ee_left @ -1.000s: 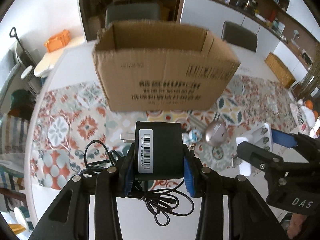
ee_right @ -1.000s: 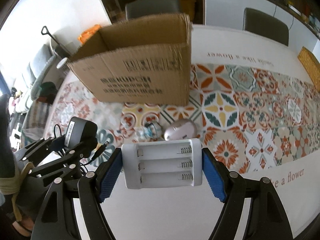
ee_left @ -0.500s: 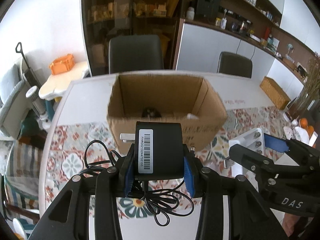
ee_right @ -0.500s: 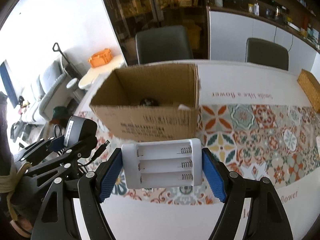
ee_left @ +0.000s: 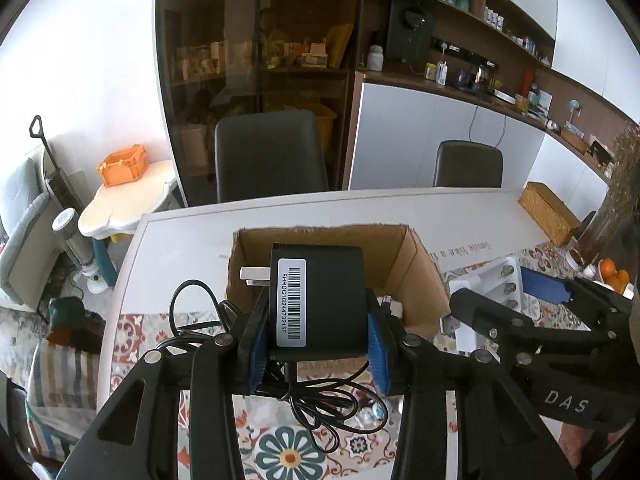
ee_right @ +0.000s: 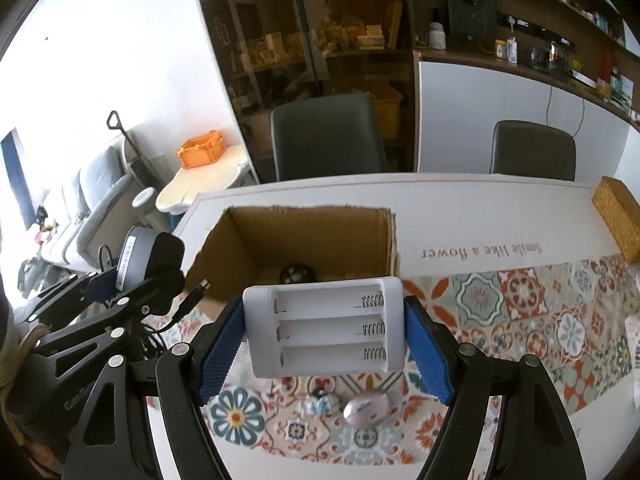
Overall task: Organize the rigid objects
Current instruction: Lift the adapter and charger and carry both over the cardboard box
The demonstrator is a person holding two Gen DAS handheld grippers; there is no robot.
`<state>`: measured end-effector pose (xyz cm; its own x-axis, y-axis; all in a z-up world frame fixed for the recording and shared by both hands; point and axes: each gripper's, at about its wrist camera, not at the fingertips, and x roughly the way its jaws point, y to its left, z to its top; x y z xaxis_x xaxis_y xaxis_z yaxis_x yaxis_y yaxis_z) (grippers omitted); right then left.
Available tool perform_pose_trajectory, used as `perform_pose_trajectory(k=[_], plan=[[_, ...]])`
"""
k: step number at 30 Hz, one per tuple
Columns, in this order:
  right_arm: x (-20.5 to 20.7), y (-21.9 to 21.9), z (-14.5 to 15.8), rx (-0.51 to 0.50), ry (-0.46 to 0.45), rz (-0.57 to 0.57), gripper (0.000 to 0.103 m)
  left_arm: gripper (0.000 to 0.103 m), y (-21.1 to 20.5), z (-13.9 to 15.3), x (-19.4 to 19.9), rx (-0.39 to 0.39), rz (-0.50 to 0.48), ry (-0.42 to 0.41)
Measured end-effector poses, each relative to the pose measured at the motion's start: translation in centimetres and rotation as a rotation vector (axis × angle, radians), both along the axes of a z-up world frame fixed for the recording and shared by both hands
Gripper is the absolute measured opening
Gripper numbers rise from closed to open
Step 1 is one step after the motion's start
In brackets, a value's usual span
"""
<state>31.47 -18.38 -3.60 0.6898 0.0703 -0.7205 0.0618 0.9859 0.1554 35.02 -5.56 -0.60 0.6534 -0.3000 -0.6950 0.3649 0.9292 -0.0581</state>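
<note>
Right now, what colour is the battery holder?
White, with little silver springs; the battery holder shows best in the right wrist view.

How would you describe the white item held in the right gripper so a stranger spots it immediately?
Find the open cardboard box on the patterned table. Just in front of it, the right gripper clamps a white battery holder. Unlike the black adapter beside it, it has three empty slots with springs.

Left wrist fisheye: close behind left gripper (ee_left: 316, 344), angled down over table (ee_left: 192, 224) | Right wrist fisheye: close behind right gripper (ee_right: 324, 344), same downward tilt | Shared: open cardboard box (ee_right: 248, 236), patterned runner (ee_right: 520, 300), dark chairs (ee_right: 328, 136), shelving behind.
</note>
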Motion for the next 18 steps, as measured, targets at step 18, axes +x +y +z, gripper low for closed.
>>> perform_pose_trajectory(k=[18], plan=[[6.2,-1.2,0.1,-0.029,0.046,-0.013,0.077,0.041,-2.8,-1.3,7.5,0.053,-0.03,0.063]])
